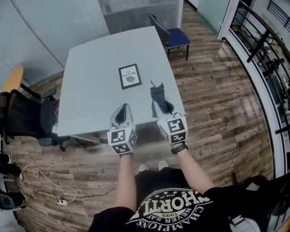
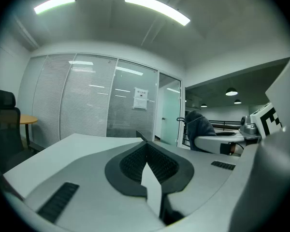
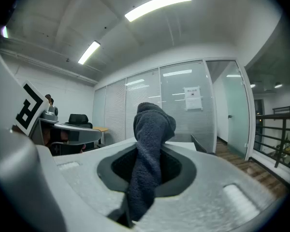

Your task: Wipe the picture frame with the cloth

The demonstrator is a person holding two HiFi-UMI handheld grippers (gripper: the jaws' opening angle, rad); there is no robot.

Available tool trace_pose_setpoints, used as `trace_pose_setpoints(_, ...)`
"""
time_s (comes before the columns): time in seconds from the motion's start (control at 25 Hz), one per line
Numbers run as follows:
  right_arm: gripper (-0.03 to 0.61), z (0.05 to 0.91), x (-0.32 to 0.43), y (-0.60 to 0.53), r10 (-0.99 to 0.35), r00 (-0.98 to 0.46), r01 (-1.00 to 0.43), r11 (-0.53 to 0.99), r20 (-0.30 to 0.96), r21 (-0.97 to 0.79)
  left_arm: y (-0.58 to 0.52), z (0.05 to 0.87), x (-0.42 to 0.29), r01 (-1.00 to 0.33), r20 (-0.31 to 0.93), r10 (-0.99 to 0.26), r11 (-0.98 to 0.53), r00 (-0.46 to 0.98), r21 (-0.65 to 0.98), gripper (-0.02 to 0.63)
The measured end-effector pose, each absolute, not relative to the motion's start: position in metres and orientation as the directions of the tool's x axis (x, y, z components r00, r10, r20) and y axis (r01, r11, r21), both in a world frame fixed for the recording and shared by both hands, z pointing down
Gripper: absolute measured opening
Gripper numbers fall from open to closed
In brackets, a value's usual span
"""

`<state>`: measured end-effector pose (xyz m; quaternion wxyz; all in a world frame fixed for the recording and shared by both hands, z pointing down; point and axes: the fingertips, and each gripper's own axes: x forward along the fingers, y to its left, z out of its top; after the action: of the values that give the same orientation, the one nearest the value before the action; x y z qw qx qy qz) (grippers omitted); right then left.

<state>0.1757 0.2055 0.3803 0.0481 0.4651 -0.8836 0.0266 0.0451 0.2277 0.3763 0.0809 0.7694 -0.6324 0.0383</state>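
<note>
A black picture frame (image 1: 129, 76) with a white print lies flat near the middle of the grey table (image 1: 92, 81). My right gripper (image 1: 165, 106) is shut on a dark grey cloth (image 1: 159, 97), which sticks out past the jaws over the table's near right edge. The cloth (image 3: 149, 153) fills the jaw gap in the right gripper view. My left gripper (image 1: 121, 113) is shut with nothing in it, held over the table's near edge, below the frame. In the left gripper view the gripper (image 2: 147, 166) shows its jaws pressed together and the far edge of the frame (image 2: 141, 136) just beyond.
A blue chair (image 1: 171, 35) stands at the table's far right corner. Black office chairs (image 1: 21, 115) and a round wooden table (image 1: 12, 79) are on the left. Cables (image 1: 43, 182) lie on the wooden floor. A black railing (image 1: 270, 57) runs along the right.
</note>
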Motion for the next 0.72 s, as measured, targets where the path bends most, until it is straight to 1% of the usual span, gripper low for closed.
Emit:
trace_pose_setpoints(0.12, 0.071, 0.392, 0.187, 0.196, -0.827, -0.550, -0.835, 0.547, 0.117, -0.060, 0.225, 0.387, 0.057, -0.978, 0.189, -0.960, -0.196, 0.205, 0.067, 0.006)
trace_pose_setpoints(0.24, 0.072, 0.409, 0.185, 0.180, -0.822, -0.550, -0.835, 0.539, 0.147, -0.112, 0.214, 0.403, 0.054, -0.978, 0.221, -0.953, -0.194, 0.206, 0.075, 0.006)
trace_pose_setpoints(0.48, 0.074, 0.438, 0.147, 0.132, -0.804, -0.571, -0.818, 0.540, 0.166, -0.195, 0.167, 0.435, 0.018, -0.978, 0.255, -0.947, -0.172, 0.198, 0.120, 0.006)
trace_pose_setpoints(0.72, 0.074, 0.445, 0.107, 0.053, -0.830, -0.512, -0.856, 0.470, 0.221, -0.217, 0.087, 0.445, -0.030, -0.973, 0.266, -0.943, -0.164, 0.202, 0.161, 0.006)
